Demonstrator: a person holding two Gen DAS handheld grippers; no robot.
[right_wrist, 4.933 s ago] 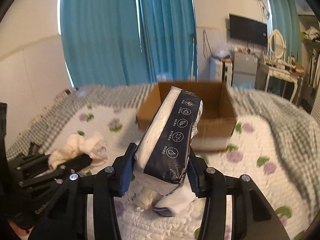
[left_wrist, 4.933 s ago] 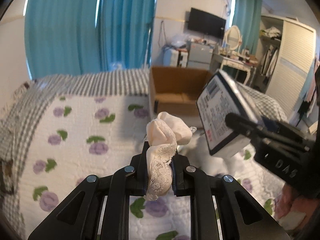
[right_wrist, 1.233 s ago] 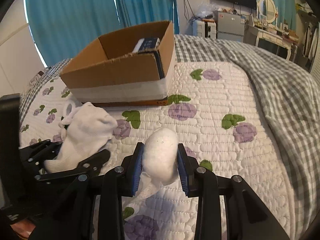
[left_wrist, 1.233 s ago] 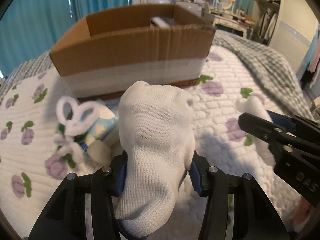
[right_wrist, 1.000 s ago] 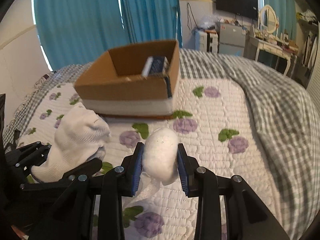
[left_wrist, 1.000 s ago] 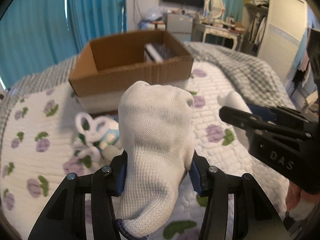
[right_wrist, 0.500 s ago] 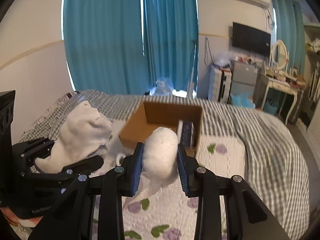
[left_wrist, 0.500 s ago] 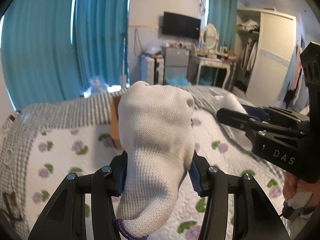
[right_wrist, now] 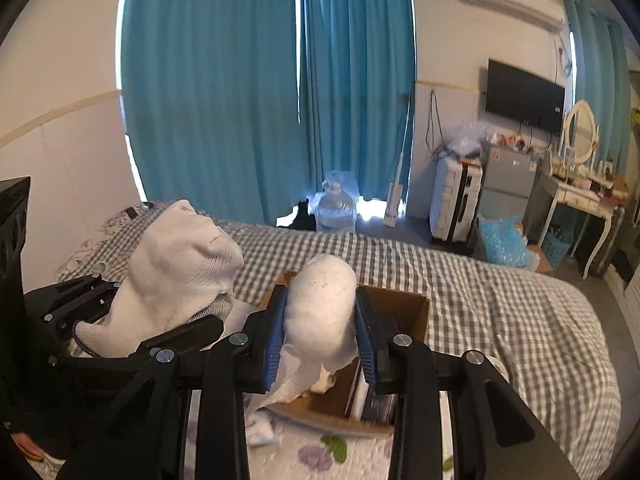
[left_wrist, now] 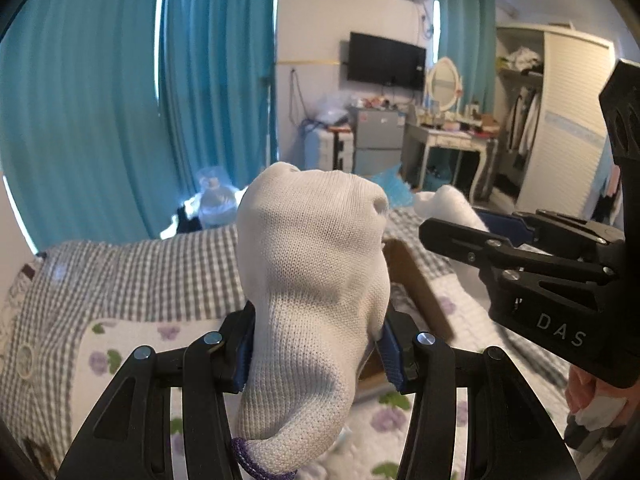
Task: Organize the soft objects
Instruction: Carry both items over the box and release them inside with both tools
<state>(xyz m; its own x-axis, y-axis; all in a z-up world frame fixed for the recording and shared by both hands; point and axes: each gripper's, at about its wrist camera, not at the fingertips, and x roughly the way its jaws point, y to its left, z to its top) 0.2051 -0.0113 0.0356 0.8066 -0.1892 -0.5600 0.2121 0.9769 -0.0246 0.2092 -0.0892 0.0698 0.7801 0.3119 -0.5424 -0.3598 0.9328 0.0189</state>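
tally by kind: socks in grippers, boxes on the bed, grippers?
White socks held: 2, one in the left gripper (sock), one in the right gripper (sock)
Cardboard boxes: 1
Grippers: 2
Total: 5

Teal curtains (right_wrist: 264, 92) cover the window (daylight leaks beneath), a television (right_wrist: 524, 96) hangs on the white wall, and a gingham-covered bed (right_wrist: 500, 300) fills the foreground.
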